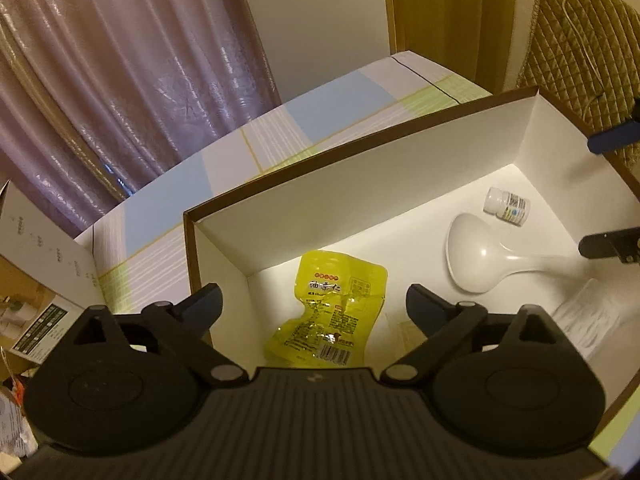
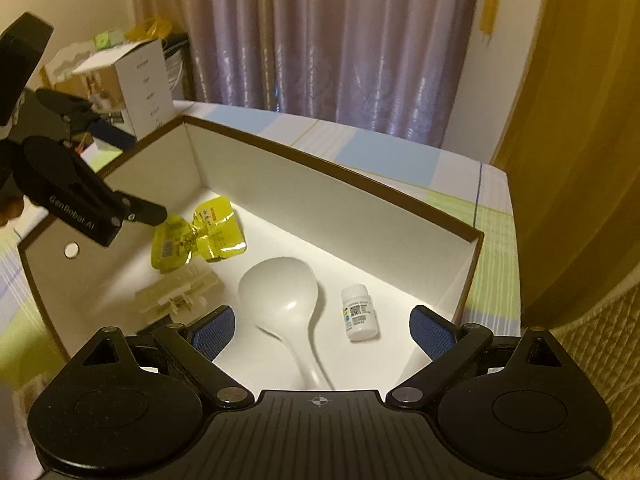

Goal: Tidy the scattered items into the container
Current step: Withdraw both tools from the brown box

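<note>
Curtain (image 2: 340, 48) behind; carton (image 2: 132, 80) beside container (image 2: 320, 168).

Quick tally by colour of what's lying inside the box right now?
Yellow: 1, snack packet
White: 2, rice scoop, pill bottle
Cream or clear: 1, wrapped flat pack, too blurred to identify
Total: 4, all inside the box

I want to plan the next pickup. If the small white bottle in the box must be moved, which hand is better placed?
Right: the bottle lies just ahead, between its open fingers.
</note>
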{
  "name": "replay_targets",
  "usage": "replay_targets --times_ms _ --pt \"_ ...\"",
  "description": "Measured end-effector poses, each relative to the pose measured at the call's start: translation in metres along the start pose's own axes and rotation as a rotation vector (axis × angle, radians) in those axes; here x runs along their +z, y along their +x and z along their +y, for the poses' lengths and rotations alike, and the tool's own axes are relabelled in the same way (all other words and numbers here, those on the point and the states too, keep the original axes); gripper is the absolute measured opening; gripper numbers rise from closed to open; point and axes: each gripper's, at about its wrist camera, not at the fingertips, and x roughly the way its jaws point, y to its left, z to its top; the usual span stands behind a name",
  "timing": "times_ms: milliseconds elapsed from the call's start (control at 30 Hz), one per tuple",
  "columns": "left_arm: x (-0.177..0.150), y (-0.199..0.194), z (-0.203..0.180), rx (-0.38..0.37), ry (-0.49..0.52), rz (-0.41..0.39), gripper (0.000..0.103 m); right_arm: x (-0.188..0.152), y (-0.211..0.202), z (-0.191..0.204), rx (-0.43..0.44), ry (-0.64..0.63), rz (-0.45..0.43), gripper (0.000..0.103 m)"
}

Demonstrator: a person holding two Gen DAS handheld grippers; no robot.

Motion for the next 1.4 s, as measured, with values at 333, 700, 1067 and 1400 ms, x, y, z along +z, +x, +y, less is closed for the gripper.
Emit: replay_targets --times_ms 333,700,1067,1400 --pt "-0.006 -0.034 -0.013 0.012 0.008 -0.025 0.102 -0.009 -0.026 0.017 -0.026 0.042 -0.029 0.099" --pt "-0.02 -0.071 -0.019 0.013 -0.007 -0.036 0.102 -0.018 -0.06 0.028 -0.098 0.095 -0.085 0.099" --pt "-0.043 -0.106 -0.018 0.008 -0.053 -0.056 0.102 -0.03 -0.088 0.043 -0.108 0.135 -0.13 0.099" --pt "-0.068 -0.144 -0.02 0.004 -0.08 -0.097 0.102 -0.048 -0.113 0.065 -0.091 0.157 -0.163 0.099"
